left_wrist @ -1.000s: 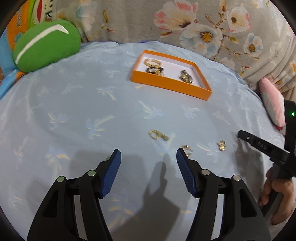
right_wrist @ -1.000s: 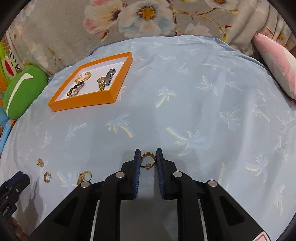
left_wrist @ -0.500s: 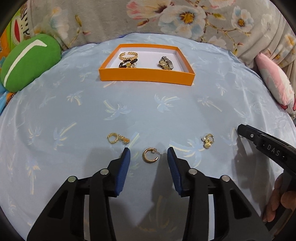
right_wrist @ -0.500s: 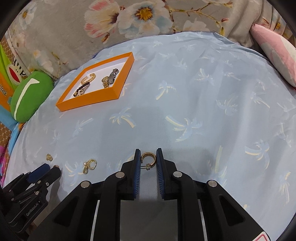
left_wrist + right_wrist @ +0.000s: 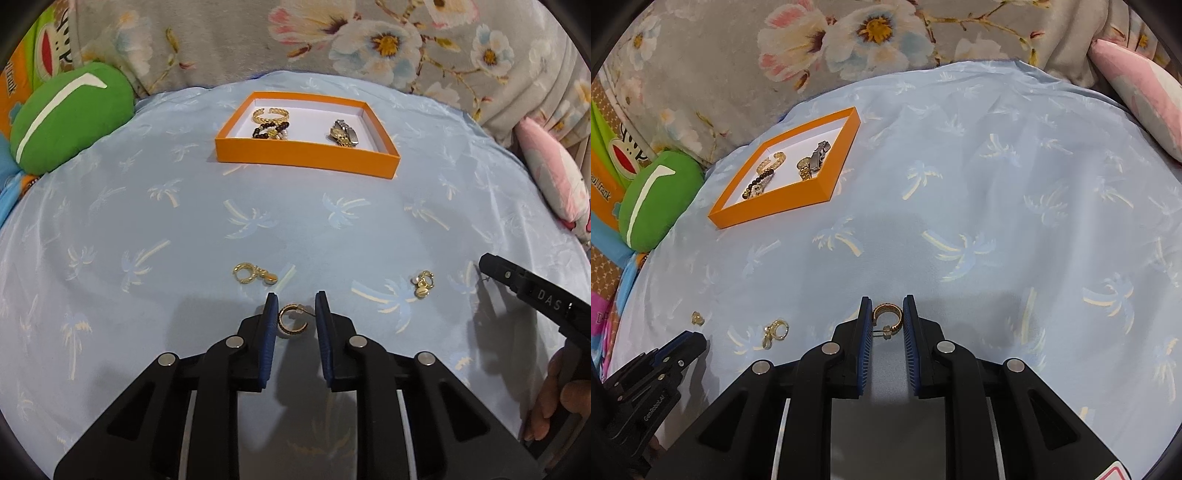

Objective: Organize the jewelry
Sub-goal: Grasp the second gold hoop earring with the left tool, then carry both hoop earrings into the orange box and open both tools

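My left gripper (image 5: 295,314) stands around a gold hoop earring (image 5: 291,320) lying on the blue palm-print sheet; the left pad touches it, a gap remains on the right. My right gripper (image 5: 887,314) is shut on a second gold hoop earring (image 5: 887,317), held above the sheet. An orange tray (image 5: 306,158) at the far middle holds a gold bangle (image 5: 270,113), a bead bracelet (image 5: 269,130) and a watch (image 5: 342,133). A gold charm earring (image 5: 253,275) lies left of my left gripper, another (image 5: 423,284) to its right.
A green cushion (image 5: 70,114) lies at the far left and a pink pillow (image 5: 554,177) at the right edge. Floral fabric rises behind the sheet. In the right wrist view the tray (image 5: 775,210) sits far left, with loose earrings (image 5: 774,331) near the left gripper's body (image 5: 646,384).
My left gripper has moved forward over the hoop earring and its jaws have narrowed around it. My right gripper has lifted a little, still holding its earring.
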Demonstrator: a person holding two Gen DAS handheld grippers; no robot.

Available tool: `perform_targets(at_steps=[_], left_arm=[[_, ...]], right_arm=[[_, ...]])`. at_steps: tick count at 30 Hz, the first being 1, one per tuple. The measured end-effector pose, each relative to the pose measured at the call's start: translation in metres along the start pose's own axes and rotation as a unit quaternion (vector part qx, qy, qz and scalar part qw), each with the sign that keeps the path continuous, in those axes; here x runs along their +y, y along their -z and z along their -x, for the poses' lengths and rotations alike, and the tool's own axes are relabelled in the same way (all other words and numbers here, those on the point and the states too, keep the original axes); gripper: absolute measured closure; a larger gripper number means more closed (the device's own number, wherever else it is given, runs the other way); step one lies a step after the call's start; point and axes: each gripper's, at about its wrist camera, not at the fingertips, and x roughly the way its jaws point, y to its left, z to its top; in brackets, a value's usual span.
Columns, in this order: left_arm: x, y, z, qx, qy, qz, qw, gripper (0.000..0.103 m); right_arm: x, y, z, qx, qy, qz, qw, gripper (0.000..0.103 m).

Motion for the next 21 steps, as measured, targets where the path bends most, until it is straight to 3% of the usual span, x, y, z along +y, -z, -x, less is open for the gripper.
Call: perform_targets(at_steps=[11,15,21], left_arm=[[0.013,-0.03,0.026,-0.029,0.018,0.012,0.9993,0.083],[0.019,-0.063,0.025,-0.047,0.02,0.004,0.9987,0.083],[0.024,-0.119,-0.003,-0.073,-0.008,-0.012,0.9972,0.083]], right_arm=[[0.017,-0.015,0.019,-0.027,-0.032,0.019,0.999,0.087],[0.03,-0.045,0.017,-0.036,-0.051,0.035,0.997,0.087],[0.062,-0.098,-0.006,-0.059,-0.059,0.075,0.994,0.087]])
